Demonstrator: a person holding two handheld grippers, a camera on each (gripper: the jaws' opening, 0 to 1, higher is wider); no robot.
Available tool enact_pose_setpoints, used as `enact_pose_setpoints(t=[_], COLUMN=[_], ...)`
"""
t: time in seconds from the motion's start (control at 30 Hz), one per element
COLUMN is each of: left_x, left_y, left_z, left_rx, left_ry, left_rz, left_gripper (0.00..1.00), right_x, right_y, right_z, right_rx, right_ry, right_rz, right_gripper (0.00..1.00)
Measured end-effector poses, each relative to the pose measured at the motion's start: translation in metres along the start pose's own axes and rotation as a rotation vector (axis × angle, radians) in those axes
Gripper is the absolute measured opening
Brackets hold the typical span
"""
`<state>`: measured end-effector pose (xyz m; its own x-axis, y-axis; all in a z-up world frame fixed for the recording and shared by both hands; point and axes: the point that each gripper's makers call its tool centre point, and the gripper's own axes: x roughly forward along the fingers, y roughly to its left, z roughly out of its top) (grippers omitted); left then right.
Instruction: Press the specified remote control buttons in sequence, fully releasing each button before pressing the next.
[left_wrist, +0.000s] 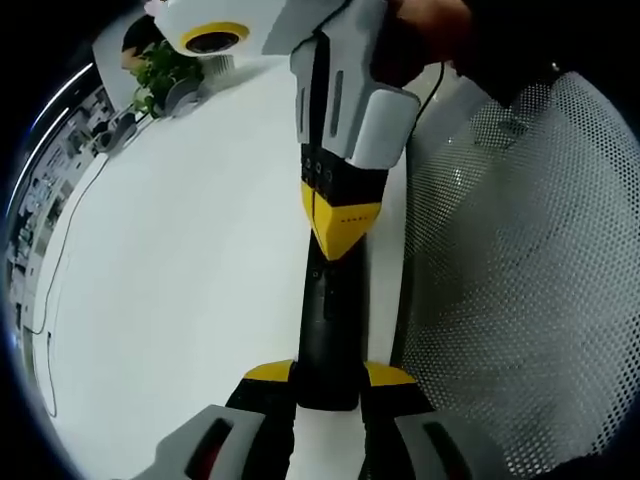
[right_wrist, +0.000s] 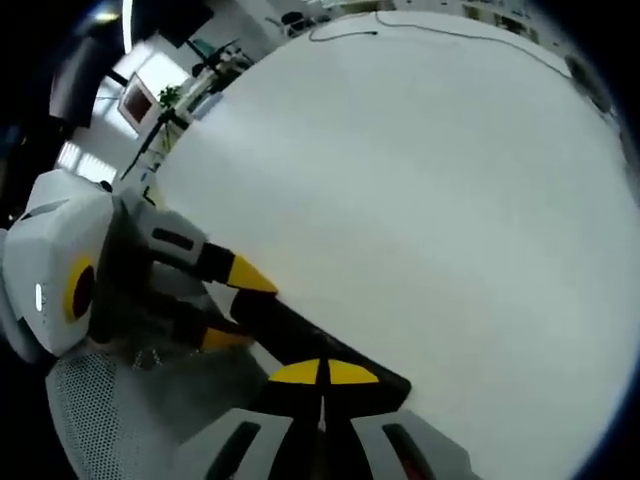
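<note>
The remote control (left_wrist: 328, 320), a long black bar, is lying at the edge of the white table (left_wrist: 180, 270), beside a white mesh chair back (left_wrist: 520, 280). In the left gripper view, the left gripper (left_wrist: 328, 385) is holding the near end of the remote control between its two yellow-tipped jaws, which are clenching on it from both sides. The right gripper (left_wrist: 338, 225) is coming down from the top of this view, and its yellow tips are pressed together and touching the upper face of the remote control near its far half. I cannot tell which button is lying under the tips, because no buttons are readable on the dark surface.

In the right gripper view, the right gripper (right_wrist: 322, 375) is showing its two yellow tips closed against each other, with no gap between them, resting on the remote control (right_wrist: 300, 345). The left gripper (right_wrist: 235, 305) is entering from the left side of this view, and its jaws are standing on both sides of the black bar.

A small green plant (left_wrist: 160, 70) is standing at the far end of the table, and a thin cable (left_wrist: 60, 260) is running along the table near its far edge. The cable (right_wrist: 420, 28) is also lying near the table's far side in the right gripper view, with the table (right_wrist: 420, 200) bare around it.
</note>
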<state>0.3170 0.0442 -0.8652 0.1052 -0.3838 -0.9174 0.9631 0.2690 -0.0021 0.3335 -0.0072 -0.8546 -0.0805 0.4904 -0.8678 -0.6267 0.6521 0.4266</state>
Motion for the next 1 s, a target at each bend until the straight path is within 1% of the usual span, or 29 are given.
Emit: enact_pose_setpoints(t=[0.17, 0.37, 0.63, 0.9, 1.0], left_x=[0.000, 0.000, 0.000, 0.000, 0.000], left_y=[0.000, 0.000, 0.000, 0.000, 0.000], left_z=[0.000, 0.000, 0.000, 0.000, 0.000], left_rx=[0.002, -0.004, -0.005, 0.000, 0.002], left_ry=[0.000, -0.001, -0.003, 0.001, 0.002], left_rz=[0.001, 0.002, 0.002, 0.001, 0.000], left_gripper=[0.25, 0.25, 0.25, 0.25, 0.25], right_x=[-0.002, -0.004, -0.004, -0.002, -0.002], right_y=[-0.001, 0.000, -0.001, 0.000, -0.001], right_z=[-0.006, -0.012, -0.017, -0.018, -0.018], right_rx=[0.035, 0.041, 0.041, 0.000, 0.013], right_ry=[0.030, 0.071, 0.085, 0.095, 0.099], right_rz=[0.021, 0.022, 0.023, -0.007, -0.007], right_gripper=[0.00, 0.00, 0.00, 0.00, 0.00])
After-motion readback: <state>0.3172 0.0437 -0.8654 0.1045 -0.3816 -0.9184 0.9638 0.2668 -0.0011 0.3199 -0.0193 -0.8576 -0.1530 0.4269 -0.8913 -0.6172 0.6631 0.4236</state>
